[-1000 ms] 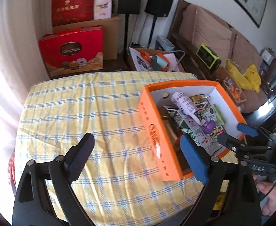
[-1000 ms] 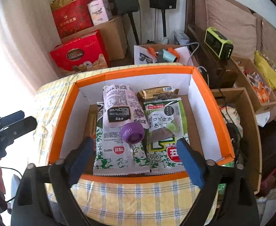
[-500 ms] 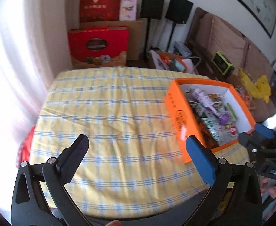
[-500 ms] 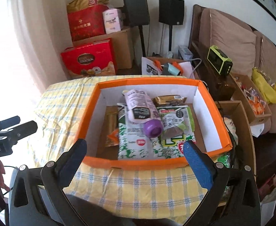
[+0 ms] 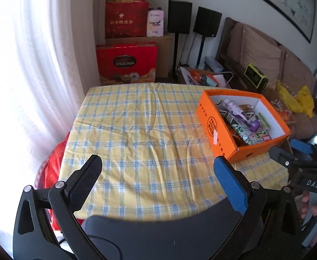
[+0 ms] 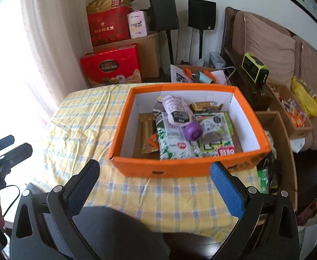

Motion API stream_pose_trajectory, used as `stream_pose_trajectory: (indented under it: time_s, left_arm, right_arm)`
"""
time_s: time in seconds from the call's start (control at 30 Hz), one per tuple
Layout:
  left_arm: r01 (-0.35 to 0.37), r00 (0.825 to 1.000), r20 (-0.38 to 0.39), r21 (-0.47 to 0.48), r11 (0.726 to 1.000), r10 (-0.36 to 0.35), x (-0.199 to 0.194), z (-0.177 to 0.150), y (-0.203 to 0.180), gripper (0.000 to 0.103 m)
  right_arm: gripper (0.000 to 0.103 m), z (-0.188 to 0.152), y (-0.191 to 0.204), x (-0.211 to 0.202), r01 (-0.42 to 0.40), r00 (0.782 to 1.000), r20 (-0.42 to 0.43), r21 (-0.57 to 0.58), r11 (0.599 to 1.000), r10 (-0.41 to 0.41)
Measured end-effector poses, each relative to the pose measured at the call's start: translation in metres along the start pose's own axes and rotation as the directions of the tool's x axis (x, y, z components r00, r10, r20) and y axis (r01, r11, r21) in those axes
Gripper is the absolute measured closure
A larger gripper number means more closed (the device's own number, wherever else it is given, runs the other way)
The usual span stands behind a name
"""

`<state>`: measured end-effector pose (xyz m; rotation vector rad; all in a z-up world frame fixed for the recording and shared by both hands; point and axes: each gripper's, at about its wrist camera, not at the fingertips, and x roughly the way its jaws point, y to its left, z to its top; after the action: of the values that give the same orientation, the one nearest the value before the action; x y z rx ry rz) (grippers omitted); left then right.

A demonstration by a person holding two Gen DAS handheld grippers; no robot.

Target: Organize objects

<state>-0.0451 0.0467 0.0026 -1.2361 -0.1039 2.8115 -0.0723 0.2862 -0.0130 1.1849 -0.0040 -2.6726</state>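
Note:
An orange box with white inner walls stands on the yellow checked tablecloth, at the table's right side; it also shows in the left wrist view. Inside lie several snack packets and a pouch with a purple cap. My left gripper is open and empty, above the table's near edge, left of the box. My right gripper is open and empty, in front of the box's near wall and above the cloth. Each gripper shows at the other view's edge.
Red gift boxes and cardboard cartons stand on the floor beyond the table. Two black speakers on stands and a sofa are at the back right. An open carton sits right of the table. A white curtain hangs on the left.
Both grippers have pulled back and up from the box, toward the table's near edge. The box and its contents look smaller and have stayed in place. Both jaws stayed open.

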Motion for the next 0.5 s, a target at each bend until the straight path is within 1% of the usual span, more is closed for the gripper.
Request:
stream_pose_trajectory:
  time_s: [0.13, 0.27, 0.5]
  left_arm:
    - [0.024, 1.000, -0.006, -0.020, 1.000, -0.024, -0.009, -0.010, 0.005, 0.000]
    - [0.007, 1.000, -0.014, -0.004, 1.000, -0.007, -0.015, -0.017, 0.007, 0.000]
    - [0.028, 1.000, 0.006, -0.030, 0.999, -0.027, -0.028, -0.028, 0.008, 0.000]
  right_arm:
    - [0.000, -0.008, 0.005, -0.010, 0.013, 1.000, 0.009, -0.016, 1.000, -0.013]
    - [0.000, -0.012, 0.012, -0.019, 0.030, 0.999, 0.024, -0.033, 0.999, -0.029]
    - [0.000, -0.020, 0.022, -0.033, 0.027, 0.999, 0.045, -0.048, 0.998, -0.025]
